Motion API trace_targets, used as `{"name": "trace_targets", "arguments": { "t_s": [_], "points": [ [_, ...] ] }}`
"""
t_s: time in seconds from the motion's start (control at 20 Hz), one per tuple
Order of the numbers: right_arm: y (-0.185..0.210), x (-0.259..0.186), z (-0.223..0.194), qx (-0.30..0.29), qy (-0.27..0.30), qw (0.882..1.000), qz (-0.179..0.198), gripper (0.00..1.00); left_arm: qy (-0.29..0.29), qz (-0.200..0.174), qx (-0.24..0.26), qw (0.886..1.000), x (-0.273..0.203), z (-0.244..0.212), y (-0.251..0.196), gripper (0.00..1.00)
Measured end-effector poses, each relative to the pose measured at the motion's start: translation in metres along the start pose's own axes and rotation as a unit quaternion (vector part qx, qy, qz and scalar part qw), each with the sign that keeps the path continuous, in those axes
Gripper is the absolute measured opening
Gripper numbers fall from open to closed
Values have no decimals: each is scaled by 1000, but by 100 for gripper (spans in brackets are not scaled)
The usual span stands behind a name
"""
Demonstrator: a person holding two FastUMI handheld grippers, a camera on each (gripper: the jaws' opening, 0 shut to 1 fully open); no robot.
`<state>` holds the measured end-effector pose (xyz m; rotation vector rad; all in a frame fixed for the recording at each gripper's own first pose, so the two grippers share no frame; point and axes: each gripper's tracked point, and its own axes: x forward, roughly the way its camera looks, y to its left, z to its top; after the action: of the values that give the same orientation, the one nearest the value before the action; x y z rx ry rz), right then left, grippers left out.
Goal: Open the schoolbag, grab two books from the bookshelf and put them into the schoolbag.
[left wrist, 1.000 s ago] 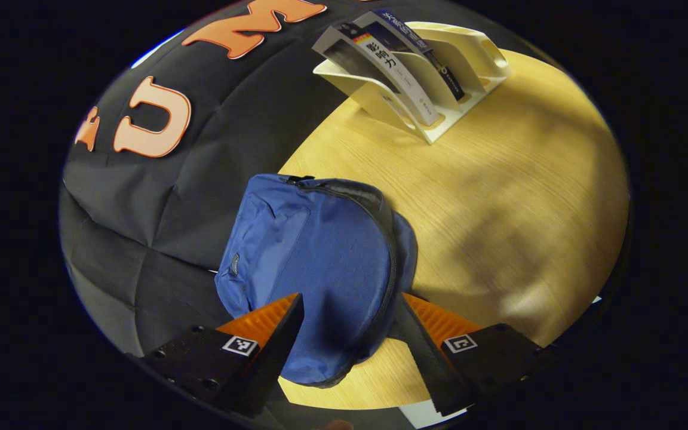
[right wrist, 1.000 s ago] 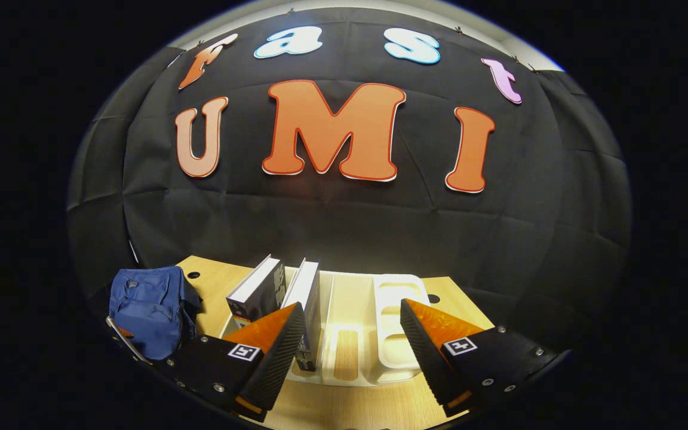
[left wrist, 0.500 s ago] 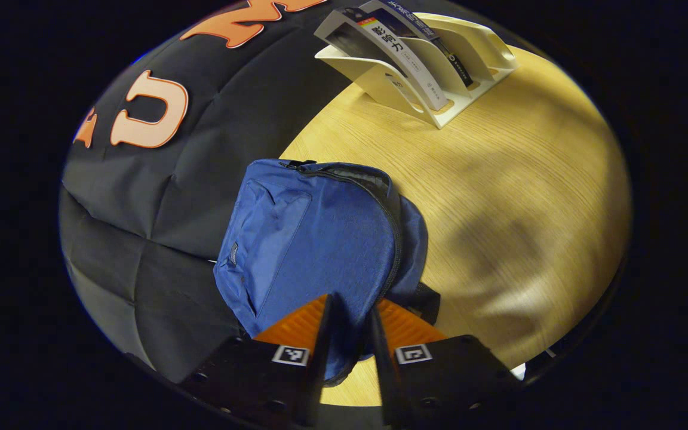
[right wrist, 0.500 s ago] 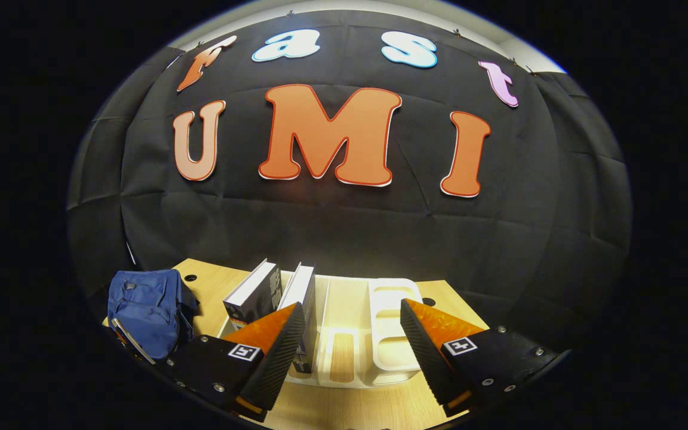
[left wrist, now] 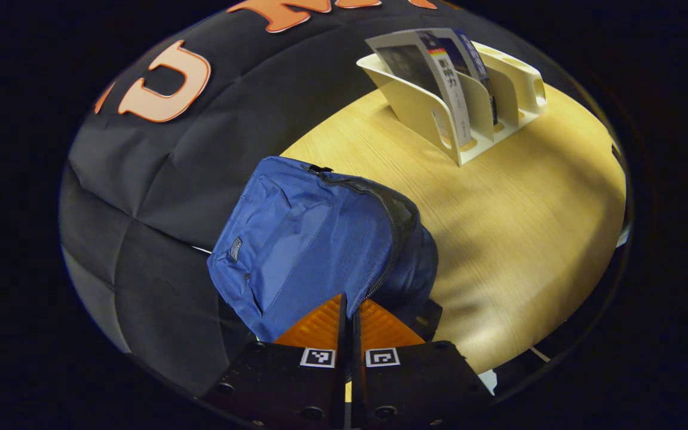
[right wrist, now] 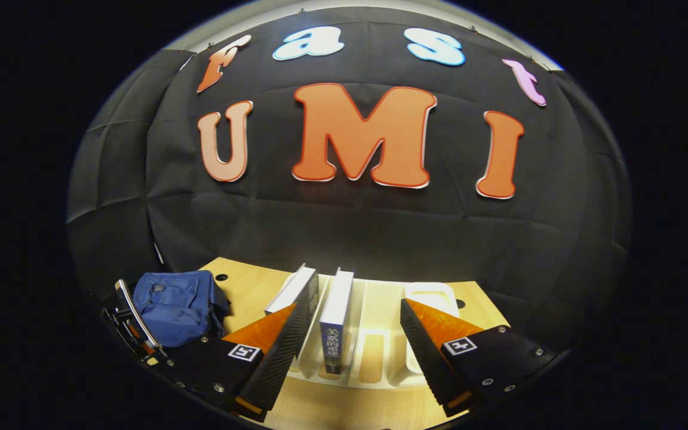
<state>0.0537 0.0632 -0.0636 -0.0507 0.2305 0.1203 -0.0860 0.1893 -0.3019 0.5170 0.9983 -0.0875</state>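
Black cloth hangs close behind the desk (left wrist: 517,203), whose pale wood runs bare and wide between the schoolbag (left wrist: 302,239) and the bookshelf (left wrist: 487,113). That stretch gives open room on the side away from the wall, out to the desk's rounded front edge. The schoolbag sits at the desk's edge against the cloth, blue, slumped, its dark zipper curving over the top; whether the zipper has parted at all is hard to judge from this angle. The left gripper (left wrist: 350,310) has its fingers pressed together at the bag's near end, seemingly pinching fabric or the zipper there. In the right gripper view the right gripper (right wrist: 353,334) hangs with fingers wide apart before the cream bookshelf (right wrist: 433,298), where two books (right wrist: 335,316) stand in the left slots, one leaning, one upright.
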Motion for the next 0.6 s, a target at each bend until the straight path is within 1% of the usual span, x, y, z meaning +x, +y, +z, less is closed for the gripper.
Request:
{"name": "trace_targets", "arguments": {
  "t_s": [0.05,0.1,0.25,0.35,0.5,0.6],
  "points": [
    [7,5,4,-7,4,1000,9,95,-4,-7,-11,1000,-4,5,6,5],
    [15,8,9,-13,11,1000,22,95,-6,-15,-17,1000,-9,10,12,2],
    [40,24,13,-18,53,997,58,95,-15,-37,-26,999,-18,25,33,2],
    [60,33,15,-16,82,993,84,95,-27,-44,-37,998,-29,39,54,2],
    [77,49,21,-27,111,989,95,95,-42,-49,-44,997,-40,58,90,2],
    [81,63,18,-38,136,986,88,95,-50,-56,-55,996,-45,70,109,3]
  ]
}}
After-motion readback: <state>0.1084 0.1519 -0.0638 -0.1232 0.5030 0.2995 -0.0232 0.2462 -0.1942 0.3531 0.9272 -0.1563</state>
